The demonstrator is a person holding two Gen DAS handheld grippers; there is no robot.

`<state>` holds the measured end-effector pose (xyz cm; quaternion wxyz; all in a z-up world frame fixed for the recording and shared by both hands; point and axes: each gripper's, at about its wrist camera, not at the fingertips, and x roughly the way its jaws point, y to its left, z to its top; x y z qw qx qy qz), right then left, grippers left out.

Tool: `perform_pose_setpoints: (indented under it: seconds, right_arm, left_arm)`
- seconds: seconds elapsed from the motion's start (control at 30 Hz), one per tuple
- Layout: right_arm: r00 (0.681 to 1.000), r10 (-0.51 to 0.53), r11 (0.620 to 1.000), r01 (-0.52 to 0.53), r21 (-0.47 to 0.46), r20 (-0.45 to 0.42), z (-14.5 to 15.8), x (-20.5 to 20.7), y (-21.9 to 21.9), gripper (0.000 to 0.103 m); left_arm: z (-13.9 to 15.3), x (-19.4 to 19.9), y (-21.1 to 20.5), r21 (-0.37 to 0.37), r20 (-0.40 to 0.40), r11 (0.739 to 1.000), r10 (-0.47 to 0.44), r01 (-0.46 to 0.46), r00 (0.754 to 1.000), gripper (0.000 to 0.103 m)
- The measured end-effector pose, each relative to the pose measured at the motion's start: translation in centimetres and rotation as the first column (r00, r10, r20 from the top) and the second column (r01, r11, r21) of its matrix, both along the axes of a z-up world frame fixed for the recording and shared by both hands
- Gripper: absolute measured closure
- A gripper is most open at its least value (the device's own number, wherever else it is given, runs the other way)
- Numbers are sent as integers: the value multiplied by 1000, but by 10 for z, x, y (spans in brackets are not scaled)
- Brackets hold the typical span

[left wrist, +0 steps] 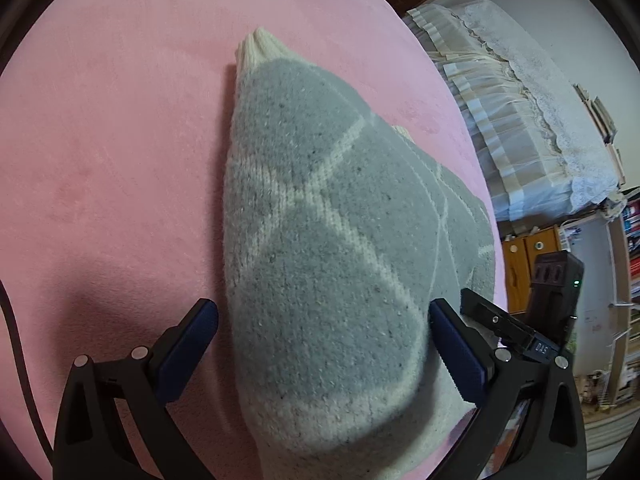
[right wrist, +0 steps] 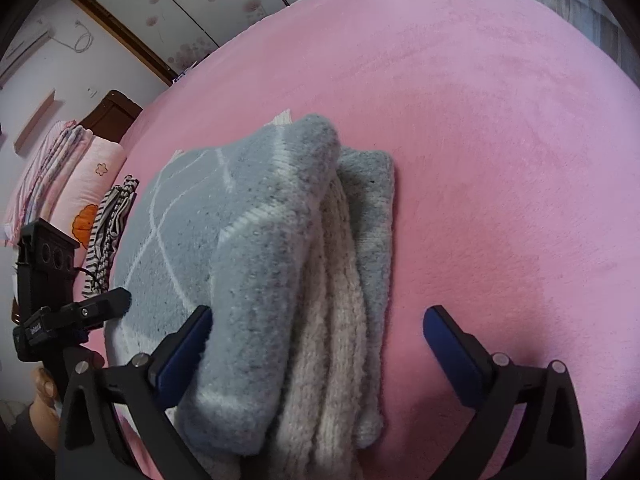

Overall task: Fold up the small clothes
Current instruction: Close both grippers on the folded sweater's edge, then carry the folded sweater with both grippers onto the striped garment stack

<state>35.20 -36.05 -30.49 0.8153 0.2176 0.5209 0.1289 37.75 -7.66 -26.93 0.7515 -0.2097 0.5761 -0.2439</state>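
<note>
Both jaws wide, nothing gripped: left gripper point(left wrist: 324, 322) and right gripper point(right wrist: 318, 322) straddle the folded sweater point(right wrist: 256, 264); press its layers flat.

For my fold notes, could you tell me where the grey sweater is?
The grey sweater lies folded on the pink blanket, between both open tongs, left and right.

A bed covered in soft pink fleece blanket point(right wrist: 500, 140) carries a folded grey-and-cream knitted sweater point(right wrist: 256, 248), lying directly on it.
</note>
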Motion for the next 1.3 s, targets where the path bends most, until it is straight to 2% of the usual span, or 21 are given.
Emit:
perform_pose_setpoints:
  seconds: [0.13,0.3,0.33,0.4,0.43,0.67,0.77,0.83,0.87,1.0,1.1,1.2,1.3]
  right_arm:
    - [1000,8,999,-8,39,4,-6,0,-2,0]
    - [1000,26,996,-26,85,7,-11,0,-5,1]
    - [999,36,995,-37,93,7,-12,-2,-10,3]
    - [998,65,987,-64,148,2,-13,-2,-13,21]
    - [998,68,985,-67,162,-2,-13,-1,-17,23]
    - [998,61,983,-56,175,-23,-15,4,-18,24]
    - [998,49,980,-39,196,-50,-21,10,-19,19]
    - [998,49,982,-39,186,-47,-21,11,-17,19]
    - [998,48,984,-41,174,-40,-19,10,-16,22]
    - [999,52,994,-51,97,-10,-1,2,-5,46]
    - [998,54,999,-53,-4,32,16,-7,8,55]
    - [997,36,999,-33,-35,66,34,-20,16,57]
    - [996,38,999,-36,-25,85,49,-37,22,59]
  left_arm:
    - [-11,-2,7,-51,-7,999,7,-7,1000,0]
    - [-16,-8,13,-74,0,997,13,-13,1000,0]
    - [-16,-9,13,-72,3,997,10,-10,1000,0]
    - [-13,-8,11,-65,8,998,7,-6,1000,0]
    - [-12,-7,11,-63,9,998,3,-3,1000,0]
    - [-7,-11,10,-50,12,998,27,-26,1000,0]
    - [-2,-15,7,-19,29,999,41,-40,999,2]
    - [5,-18,2,-5,54,999,39,-39,998,15]
    - [10,-20,-2,23,72,999,37,-38,997,16]
    - [28,-33,-14,117,149,992,26,-43,989,31]
    - [47,-45,-20,168,212,984,15,-51,977,43]
    - [67,-59,-19,176,243,982,20,-64,970,51]
    - [90,-80,-10,201,282,976,20,-79,959,53]
